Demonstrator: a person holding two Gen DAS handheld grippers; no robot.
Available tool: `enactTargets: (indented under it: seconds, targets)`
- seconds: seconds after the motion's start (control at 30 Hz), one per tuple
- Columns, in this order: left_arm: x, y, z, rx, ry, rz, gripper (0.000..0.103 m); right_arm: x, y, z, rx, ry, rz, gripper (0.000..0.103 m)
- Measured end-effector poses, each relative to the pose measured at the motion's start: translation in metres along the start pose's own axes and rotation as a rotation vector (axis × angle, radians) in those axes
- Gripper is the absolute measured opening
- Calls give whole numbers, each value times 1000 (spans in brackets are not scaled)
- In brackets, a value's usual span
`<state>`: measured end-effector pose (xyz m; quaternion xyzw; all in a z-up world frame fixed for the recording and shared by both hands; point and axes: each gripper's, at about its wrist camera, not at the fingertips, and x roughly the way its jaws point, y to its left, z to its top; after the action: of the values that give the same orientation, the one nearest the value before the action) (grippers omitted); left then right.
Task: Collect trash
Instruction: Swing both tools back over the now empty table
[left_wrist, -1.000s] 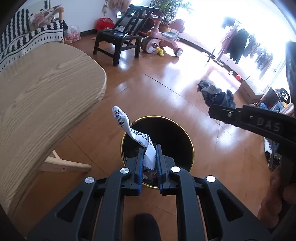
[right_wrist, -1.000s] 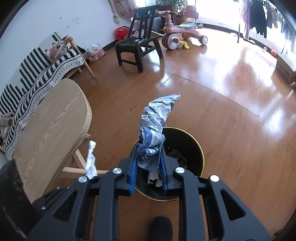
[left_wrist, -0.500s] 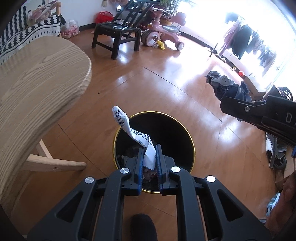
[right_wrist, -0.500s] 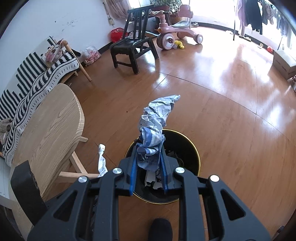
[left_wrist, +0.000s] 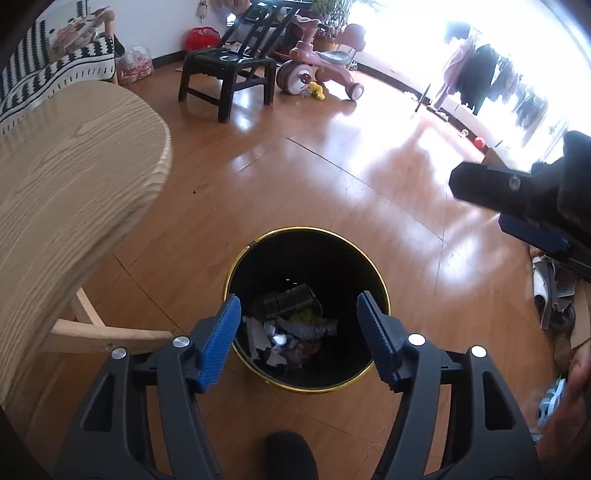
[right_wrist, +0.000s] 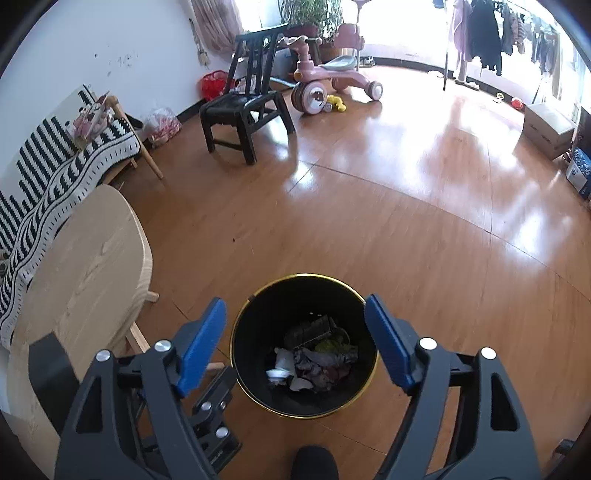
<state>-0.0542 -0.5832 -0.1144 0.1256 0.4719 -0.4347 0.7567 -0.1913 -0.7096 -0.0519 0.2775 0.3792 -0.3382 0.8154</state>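
Wooden floor under bin (left_wrist: 306, 236); left tongs (left_wrist: 299, 336), right tongs (right_wrist: 295, 343) gape wide, empty.

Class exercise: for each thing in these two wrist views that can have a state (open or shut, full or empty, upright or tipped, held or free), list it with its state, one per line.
left gripper: open, holding nothing, above the bin.
right gripper: open, holding nothing, above the bin.
trash bin: upright, no lid, partly filled.
trash: lying loose at the bin's bottom.
black chair: upright, nobody on it.
pink tricycle: upright on its wheels.
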Motion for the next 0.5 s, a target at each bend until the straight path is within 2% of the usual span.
enactTargets:
  seconds: [0.13, 0.2, 0.33, 0.5]
  targets:
    - [-34, 23, -5, -7, -28, 29, 78, -9, 29, -1, -29, -31, 32, 85]
    - [-65, 46, -11, -11, -60, 91, 85, -13, 57, -4, -78, -35, 67, 89]
    - [-134, 105, -28, -48, -125, 207, 90, -18, 123, -14, -176, -24, 143, 91]
    - [-224, 209, -75, -165, -183, 446, 92, -34, 226, -45, -332, -13, 259, 92]
